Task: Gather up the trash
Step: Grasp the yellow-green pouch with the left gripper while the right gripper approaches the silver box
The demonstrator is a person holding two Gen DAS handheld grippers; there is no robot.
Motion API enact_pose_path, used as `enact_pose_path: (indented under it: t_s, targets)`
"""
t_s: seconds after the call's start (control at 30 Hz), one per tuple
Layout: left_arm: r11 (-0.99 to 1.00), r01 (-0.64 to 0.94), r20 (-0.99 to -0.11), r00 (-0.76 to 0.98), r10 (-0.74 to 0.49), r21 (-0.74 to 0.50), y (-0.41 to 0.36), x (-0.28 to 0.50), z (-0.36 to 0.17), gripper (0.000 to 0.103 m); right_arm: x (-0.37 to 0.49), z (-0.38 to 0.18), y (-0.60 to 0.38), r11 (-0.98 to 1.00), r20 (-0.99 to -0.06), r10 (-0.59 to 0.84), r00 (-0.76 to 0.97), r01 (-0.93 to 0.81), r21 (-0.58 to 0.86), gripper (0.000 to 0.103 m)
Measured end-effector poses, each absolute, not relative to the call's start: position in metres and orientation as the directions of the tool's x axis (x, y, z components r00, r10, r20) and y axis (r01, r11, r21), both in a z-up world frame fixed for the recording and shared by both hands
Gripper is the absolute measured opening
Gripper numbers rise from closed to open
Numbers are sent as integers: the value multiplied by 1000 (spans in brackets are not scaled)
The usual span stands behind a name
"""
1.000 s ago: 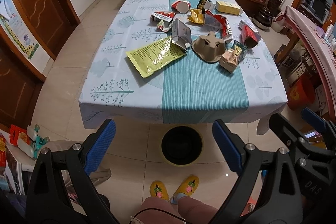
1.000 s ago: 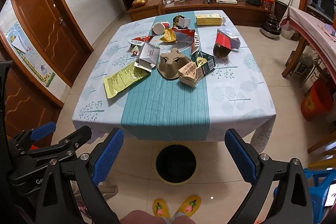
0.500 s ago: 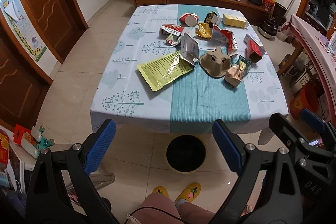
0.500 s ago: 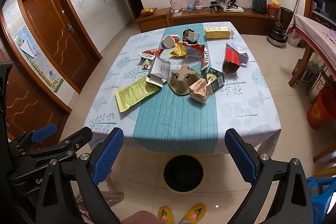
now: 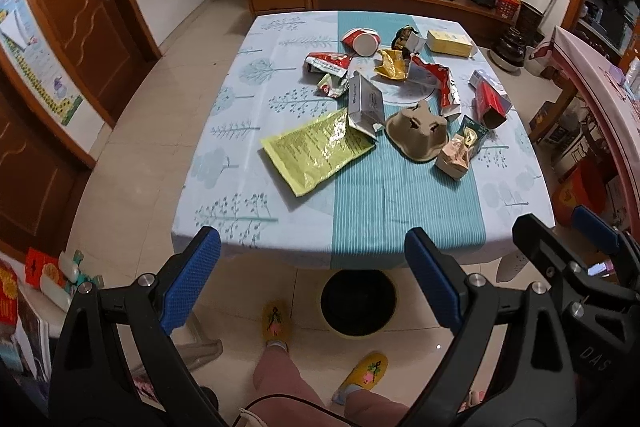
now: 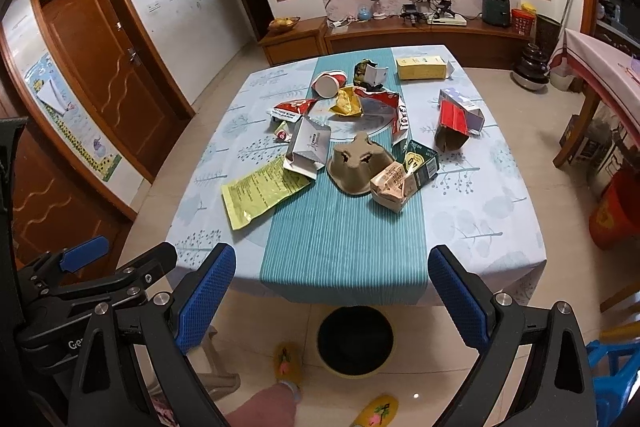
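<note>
From the left wrist, the left gripper (image 5: pixel 312 275) hangs with fingers wide apart, holding nothing, short of the table (image 5: pixel 248 203), where the trash (image 5: pixel 400 99) lies scattered around a yellow wrapper (image 5: pixel 320 151). A black bin (image 5: pixel 358 301) stands on the floor below the table's near edge. From the right wrist, the right gripper (image 6: pixel 332 293) likewise gapes empty before the trash (image 6: pixel 360 139), the bin (image 6: pixel 355 339) beneath, yellow slippers (image 6: pixel 285 363) beside it.

Your left gripper (image 5: pixel 312 285) pads: blue, knurled, rubbery; arms matt black plastic, bright metal screws.
Your right gripper (image 6: pixel 332 297): same finish.
Tablecloth (image 6: pixel 480 211) ahead of you: matt printed cloth.
Yellow packet (image 5: pixel 318 149): glossy crinkled foil.
Moulded tray (image 5: pixel 418 131): rough brown pulp.
Bin (image 6: pixel 354 339) below your fingers: matt black inside.
Floor (image 5: pixel 136 147): polished tile.
</note>
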State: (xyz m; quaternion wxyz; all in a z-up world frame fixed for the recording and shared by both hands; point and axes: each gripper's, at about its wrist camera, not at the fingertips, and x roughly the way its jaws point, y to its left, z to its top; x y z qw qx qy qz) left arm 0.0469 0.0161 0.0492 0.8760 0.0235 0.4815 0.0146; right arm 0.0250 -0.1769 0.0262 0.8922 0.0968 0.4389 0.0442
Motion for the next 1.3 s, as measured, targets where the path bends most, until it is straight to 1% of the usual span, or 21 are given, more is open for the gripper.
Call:
enact_pose_path:
  t_s: [0.13, 0.27, 0.4, 0.53, 0.63, 0.73, 0.83, 0.97, 1.1, 1.17, 1.3]
  targets:
    - [996, 59, -847, 531, 30, 72, 25, 76, 48, 92, 41, 28, -170, 978, -767, 126, 629, 52, 203, 98]
    - [992, 111, -852, 523, -7, 60, 46, 110, 47, 92, 64, 26, -153, 974, -772, 102, 628, 95, 207, 98]
    - [989, 146, -872, 487, -45, 30, 77, 155, 41, 92, 90, 24, -140, 962, -782, 62, 620, 171, 212, 95]
    - [978, 208, -897, 434, -81, 13, 99, 195, 24, 92, 112, 11, -134, 944, -805, 18, 593, 255, 209, 94]
    - [960, 278, -921, 370, -123, -17, 104, 221, 2, 92, 124, -7, -133, 922, -831, 2, 556, 321, 217, 90]
    - [932, 357, -941, 292, -172, -60, 100, 245, -24, 92, 134, -28, -132, 896, -857, -23, 515, 390, 211, 88]
    - [905, 419, -953, 241, -185, -70, 89, 265, -52, 92, 139, -50, -132, 873, -874, -48, 483, 445, 198, 87]
    - [878, 475, -969, 185, -162, -56, 72, 291, -88, 92, 140, -76, -133, 836, -893, -60, 447, 511, 200, 87]
    - [853, 517, -980, 121, -158, -74, 53, 314, -120, 92, 141, -94, -131, 807, -905, -68, 420, 557, 198, 87]
    - [844, 531, -983, 93, -156, -84, 43, 323, -131, 92, 142, -102, -131, 792, -909, -69, 411, 577, 200, 87]
    - [820, 569, -989, 79, -124, -57, 21, 334, -151, 92, 144, -113, -132, 767, -918, -71, 391, 610, 201, 87]
